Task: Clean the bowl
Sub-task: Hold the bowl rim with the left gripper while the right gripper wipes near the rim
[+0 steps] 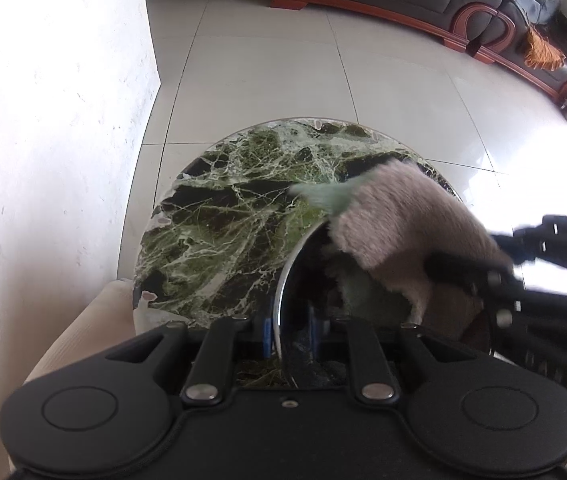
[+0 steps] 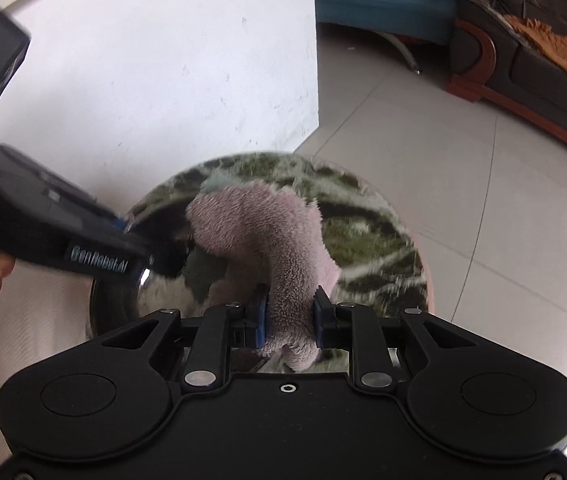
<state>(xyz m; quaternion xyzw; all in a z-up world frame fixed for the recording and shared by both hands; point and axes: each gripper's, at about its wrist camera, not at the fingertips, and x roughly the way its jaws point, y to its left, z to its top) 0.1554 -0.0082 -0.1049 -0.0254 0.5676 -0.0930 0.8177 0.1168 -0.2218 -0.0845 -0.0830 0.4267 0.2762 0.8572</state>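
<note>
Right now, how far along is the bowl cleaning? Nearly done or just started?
Set up already: the left gripper is clamped on the steel bowl rim, steadying it on the marble table. In hand: the right gripper pinches a pink cloth, draped into the bowl. Left: how clean the inside is can't be judged; the cloth hides it.

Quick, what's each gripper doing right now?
Left gripper: closed on the rim of the steel bowl.
Right gripper: closed on the pink cloth, which hangs into the bowl.
</note>
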